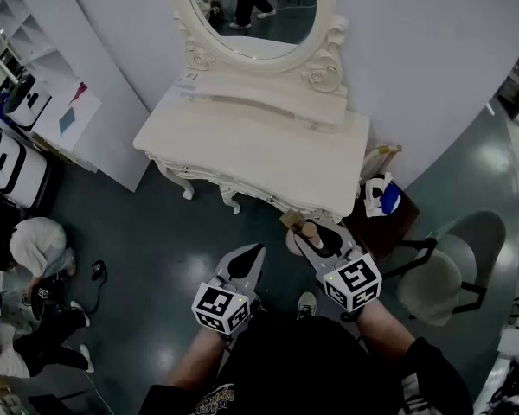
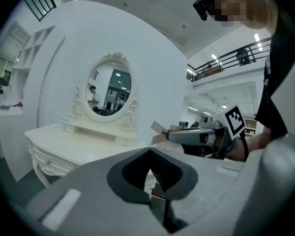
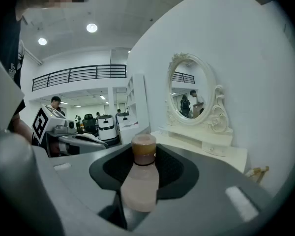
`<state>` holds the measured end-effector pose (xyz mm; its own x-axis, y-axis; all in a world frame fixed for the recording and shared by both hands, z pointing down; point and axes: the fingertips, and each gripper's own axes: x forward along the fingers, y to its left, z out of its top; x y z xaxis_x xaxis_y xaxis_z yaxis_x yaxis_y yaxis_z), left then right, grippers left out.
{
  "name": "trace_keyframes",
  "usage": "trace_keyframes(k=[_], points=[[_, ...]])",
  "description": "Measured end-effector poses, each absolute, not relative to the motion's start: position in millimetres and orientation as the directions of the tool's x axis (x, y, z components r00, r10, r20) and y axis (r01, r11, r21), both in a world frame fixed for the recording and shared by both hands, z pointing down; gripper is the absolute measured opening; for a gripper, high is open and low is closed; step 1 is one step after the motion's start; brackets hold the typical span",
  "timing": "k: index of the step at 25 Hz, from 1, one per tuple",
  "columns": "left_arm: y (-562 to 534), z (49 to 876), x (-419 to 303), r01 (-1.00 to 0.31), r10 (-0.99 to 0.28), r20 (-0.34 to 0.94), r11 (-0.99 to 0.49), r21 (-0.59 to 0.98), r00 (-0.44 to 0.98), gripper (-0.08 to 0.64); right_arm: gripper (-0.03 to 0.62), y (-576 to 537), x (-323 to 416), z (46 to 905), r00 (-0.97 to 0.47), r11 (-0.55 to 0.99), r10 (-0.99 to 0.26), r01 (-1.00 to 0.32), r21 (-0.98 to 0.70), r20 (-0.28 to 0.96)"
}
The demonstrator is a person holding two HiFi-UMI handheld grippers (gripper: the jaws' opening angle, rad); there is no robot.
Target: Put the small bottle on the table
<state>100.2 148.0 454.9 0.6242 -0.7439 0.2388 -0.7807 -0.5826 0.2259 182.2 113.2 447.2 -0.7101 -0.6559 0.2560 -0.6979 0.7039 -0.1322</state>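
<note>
A small pale-pink bottle [image 3: 140, 181] with a tan cap [image 3: 143, 149] stands upright between the jaws of my right gripper [image 3: 146, 154], which is shut on it. In the head view the bottle [image 1: 309, 230] and right gripper [image 1: 314, 239] hover just off the front right corner of the white dressing table [image 1: 268, 154]. My left gripper [image 1: 256, 252] is beside it, lower left, with its jaws together and nothing in them. The left gripper view looks past its closed tips [image 2: 150, 150] at the table [image 2: 78, 146] and the right gripper [image 2: 196, 136].
An oval mirror [image 1: 251, 7] rises at the table's back. A dark side stand [image 1: 398, 219] with a blue-and-white item is at the table's right, and a pale chair [image 1: 450, 275] beyond it. White machines [image 1: 13, 167] and a crouched person [image 1: 39, 245] are far left.
</note>
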Motion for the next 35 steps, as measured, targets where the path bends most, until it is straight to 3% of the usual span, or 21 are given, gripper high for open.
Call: trace_keyframes(k=[35], points=[[147.7,455.0,67.3,-0.78,-0.747,0.229,-0.576,0.245,0.624,0.002,0.167,107.9,148.5,441.1,-0.711,0.693,-0.664,-0.701,-0.167,0.231]])
